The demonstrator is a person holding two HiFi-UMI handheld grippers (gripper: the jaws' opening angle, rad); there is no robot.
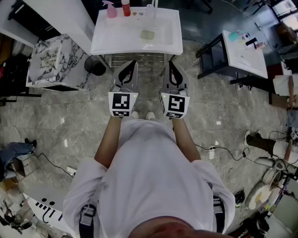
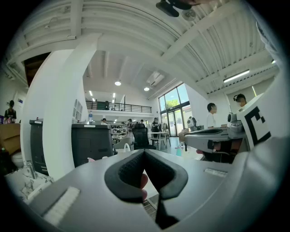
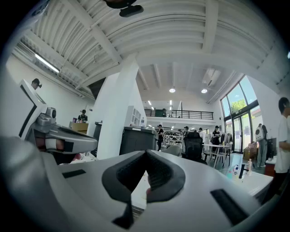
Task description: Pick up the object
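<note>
Left gripper [image 2: 144, 153]: closed, the dark pads meeting tip to tip.
Right gripper [image 3: 146, 153]: closed as well, pads pressed together at the tip.
Gripper position: side by side and near each other in front of the person's chest. Both point forward at the near edge of the sink [image 1: 100, 46], and their tips hang just short of that edge.
Marker cubes: the left one [image 1: 121, 104] and the right one [image 1: 174, 105] sit at the back of each gripper, above the forearms.
Object: a pale green block [image 1: 147, 34] lies flat inside the sink's basin, a little right of its middle. It is well apart from both grippers.
Far edge of the sink: a pink spray bottle [image 1: 111, 9] stands at the far left corner, with a red bottle [image 1: 125, 7] just beside it.
Under the sink's left corner: a black round bin [image 1: 95, 66] on the floor.
Left of the sink: a marble-patterned cabinet [image 1: 51, 62].
Right of the sink: a dark-framed table with a white top [image 1: 244, 53], carrying small items.
Floor: grey stone tiles [image 1: 60, 121].
</note>
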